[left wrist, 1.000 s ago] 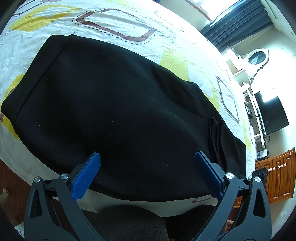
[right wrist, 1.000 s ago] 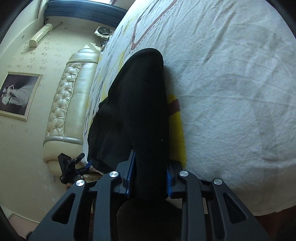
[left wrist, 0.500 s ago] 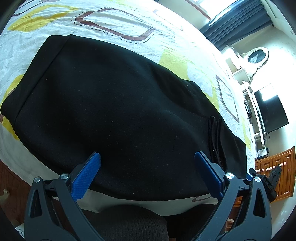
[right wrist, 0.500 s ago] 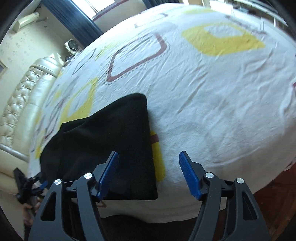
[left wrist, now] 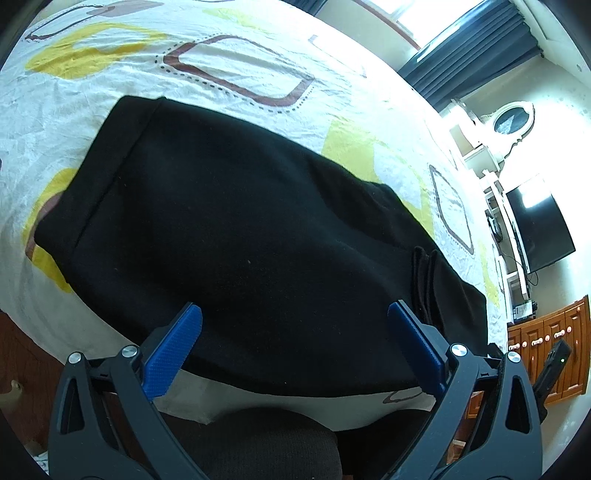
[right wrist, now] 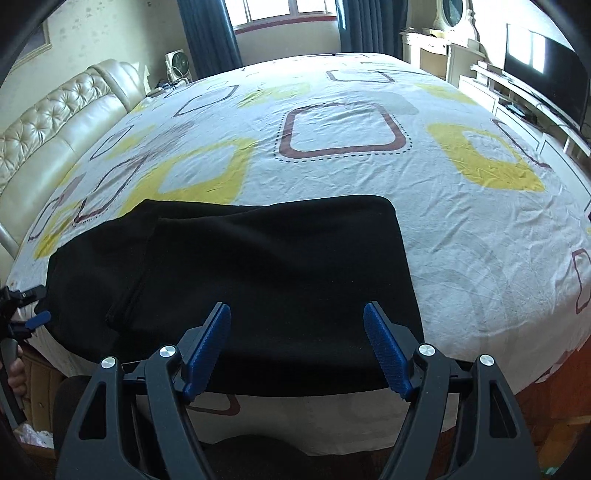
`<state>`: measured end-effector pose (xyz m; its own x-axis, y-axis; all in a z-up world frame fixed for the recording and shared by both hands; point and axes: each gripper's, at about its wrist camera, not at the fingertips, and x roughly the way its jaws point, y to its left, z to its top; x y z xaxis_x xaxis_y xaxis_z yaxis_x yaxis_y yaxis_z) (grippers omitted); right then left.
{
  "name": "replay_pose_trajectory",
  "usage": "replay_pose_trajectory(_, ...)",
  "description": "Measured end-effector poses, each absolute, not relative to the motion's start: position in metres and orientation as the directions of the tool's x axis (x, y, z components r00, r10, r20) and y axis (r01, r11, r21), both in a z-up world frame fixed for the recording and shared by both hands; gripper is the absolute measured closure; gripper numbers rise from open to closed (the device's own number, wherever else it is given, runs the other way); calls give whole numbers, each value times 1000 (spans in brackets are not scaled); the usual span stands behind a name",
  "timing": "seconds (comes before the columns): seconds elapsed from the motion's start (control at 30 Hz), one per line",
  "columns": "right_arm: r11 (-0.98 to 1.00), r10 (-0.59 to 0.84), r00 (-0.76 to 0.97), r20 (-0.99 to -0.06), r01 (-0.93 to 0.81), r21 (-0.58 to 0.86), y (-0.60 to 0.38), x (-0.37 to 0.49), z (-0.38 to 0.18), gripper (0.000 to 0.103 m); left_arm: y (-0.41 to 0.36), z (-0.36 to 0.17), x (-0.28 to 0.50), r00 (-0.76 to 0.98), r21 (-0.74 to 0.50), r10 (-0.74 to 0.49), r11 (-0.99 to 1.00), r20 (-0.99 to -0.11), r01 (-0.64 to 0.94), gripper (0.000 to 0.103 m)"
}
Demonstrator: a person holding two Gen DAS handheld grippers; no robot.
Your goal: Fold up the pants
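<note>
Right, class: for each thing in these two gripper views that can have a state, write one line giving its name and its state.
Black pants: folded over, lying flat on the bed, held by neither gripper.
Left gripper: open, above the pants, holding nothing.
Right gripper: open, nothing between its fingers.
Bedsheet: spread over the bed, wrinkled.
Curtains: drawn aside, window uncovered.
Television: screen dark, reflecting light.

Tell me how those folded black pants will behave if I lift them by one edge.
The black pants lie flat, hugging the bedsheet, so they will probably droop. The stacked layers look loose and may slide apart. The matte knit likely grips well.
</note>
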<state>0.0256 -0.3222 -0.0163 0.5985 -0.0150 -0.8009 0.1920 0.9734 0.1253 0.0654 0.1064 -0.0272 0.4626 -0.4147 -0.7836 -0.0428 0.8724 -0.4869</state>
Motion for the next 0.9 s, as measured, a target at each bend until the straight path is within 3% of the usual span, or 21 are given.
replay_pose_trajectory(0.43,988,23,589,-808,113,110,-293,27,-27,29,243,-52,78,551,-658,-486,735,-679,-163,3)
replay_pose_trajectory(0.63,987,28,573,-819,113,113,-293,26,-33,29,276,-57,77,591,-665,-452,719,-668,-202,3)
replay_pose_trajectory(0.9,981,61,561,-826,118,153,-297,27,-37,29,274,-71,90,502,-703,-563,697,-656,-137,3)
